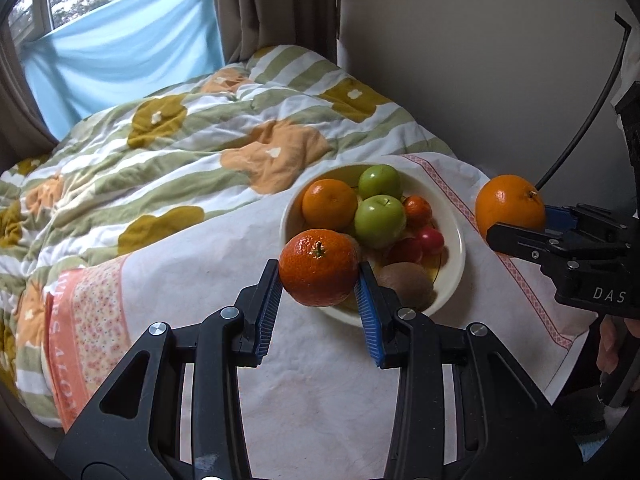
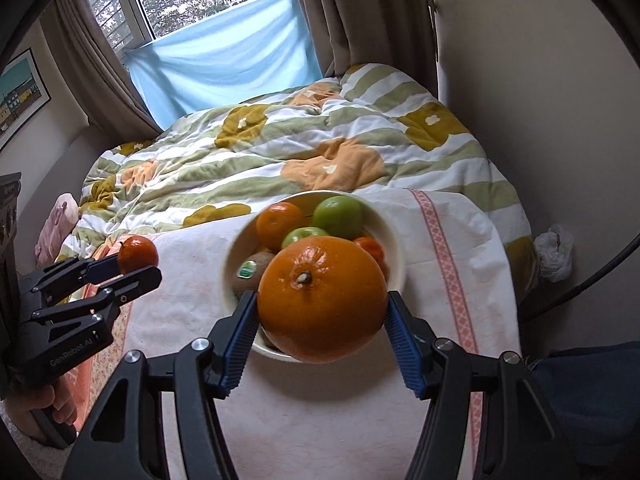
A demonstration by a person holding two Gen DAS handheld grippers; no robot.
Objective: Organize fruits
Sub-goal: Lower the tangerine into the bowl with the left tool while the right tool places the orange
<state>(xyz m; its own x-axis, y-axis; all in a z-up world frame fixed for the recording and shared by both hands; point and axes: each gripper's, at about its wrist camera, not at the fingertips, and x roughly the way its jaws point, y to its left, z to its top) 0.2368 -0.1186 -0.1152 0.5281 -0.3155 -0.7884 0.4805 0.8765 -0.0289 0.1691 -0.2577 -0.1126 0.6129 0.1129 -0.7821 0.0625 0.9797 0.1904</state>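
My left gripper (image 1: 319, 280) is shut on a mandarin (image 1: 318, 266) and holds it above the near rim of a cream bowl (image 1: 454, 236). The bowl holds an orange (image 1: 329, 204), two green apples (image 1: 380, 220), a kiwi (image 1: 406, 282), a small mandarin and red fruits. My right gripper (image 2: 322, 320) is shut on a large orange (image 2: 322, 298), held above the bowl's near edge (image 2: 232, 248). The left gripper (image 2: 136, 268) with its mandarin shows at left in the right wrist view. The right gripper (image 1: 516, 224) with its orange shows at right in the left wrist view.
The bowl stands on a white cloth (image 1: 224, 248) with pink borders, laid over a bed with a floral striped quilt (image 1: 192, 152). A wall (image 1: 480, 60) runs along the right, and a window with curtains and a blue sheet (image 1: 120, 52) is behind the bed. A white plastic bag (image 2: 554, 252) lies at the right.
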